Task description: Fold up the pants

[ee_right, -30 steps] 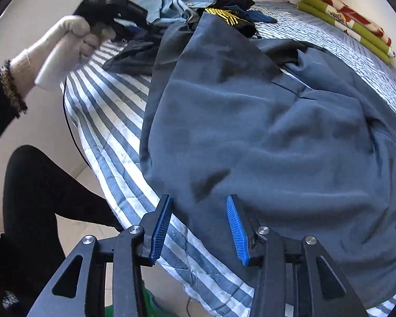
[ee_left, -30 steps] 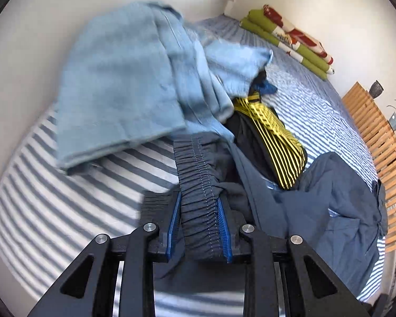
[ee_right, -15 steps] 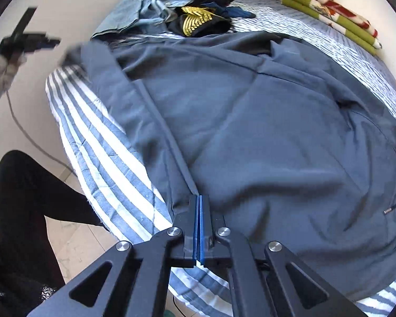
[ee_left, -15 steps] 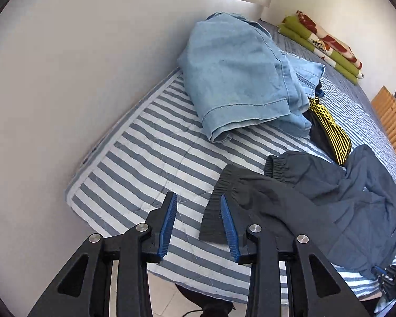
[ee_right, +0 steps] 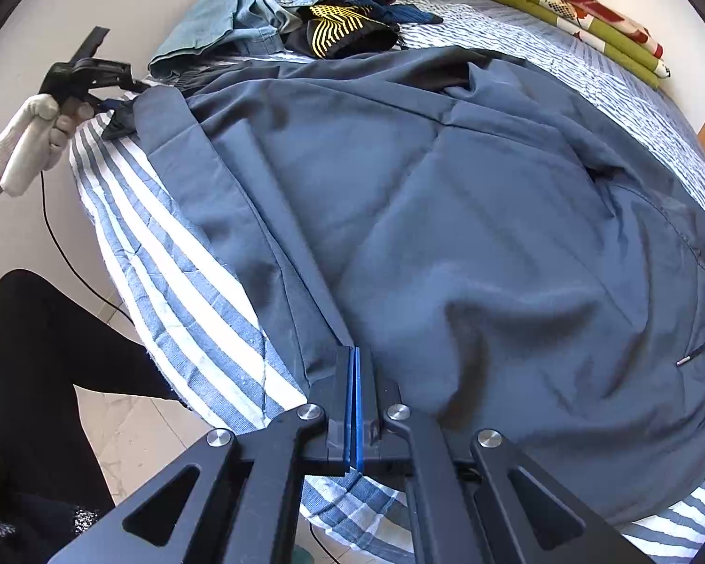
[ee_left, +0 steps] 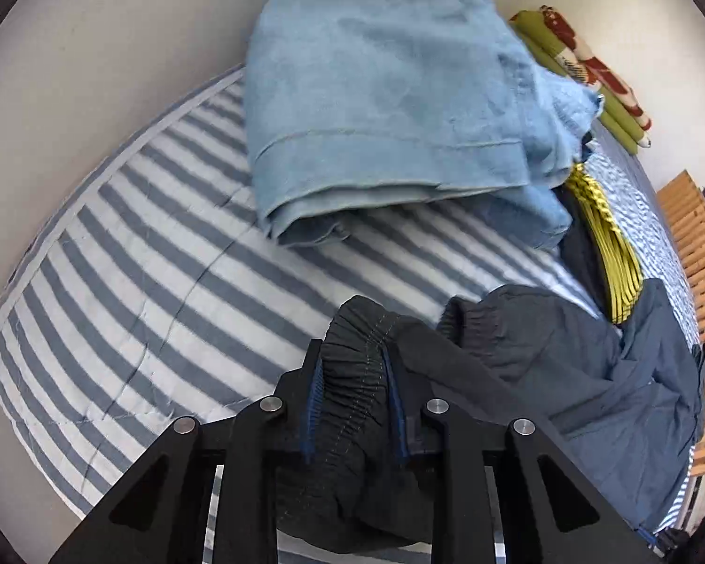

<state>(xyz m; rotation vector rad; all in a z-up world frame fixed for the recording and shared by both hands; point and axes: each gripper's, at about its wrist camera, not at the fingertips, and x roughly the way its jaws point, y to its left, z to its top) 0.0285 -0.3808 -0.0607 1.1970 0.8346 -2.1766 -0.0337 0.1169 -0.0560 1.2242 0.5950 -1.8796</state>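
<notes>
Both tongs grip the pants (ee_right: 470,216), which lie spread across the striped bed (ee_right: 164,254). Left tongs (ee_left: 355,404) are clenched on a gathered elastic cuff (ee_left: 352,366); right tongs (ee_right: 355,404) pinch the near fabric edge, pads pressed together. Holding two far-apart ends likely keeps the cloth taut and flat for a clean fold.

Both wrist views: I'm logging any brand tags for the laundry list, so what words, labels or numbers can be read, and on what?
None can be read.
The dark pants show no tag or print.
The yellow marks on the black garment are a line pattern, not letters.
The folded blanket bears only red and white patterning.
</notes>
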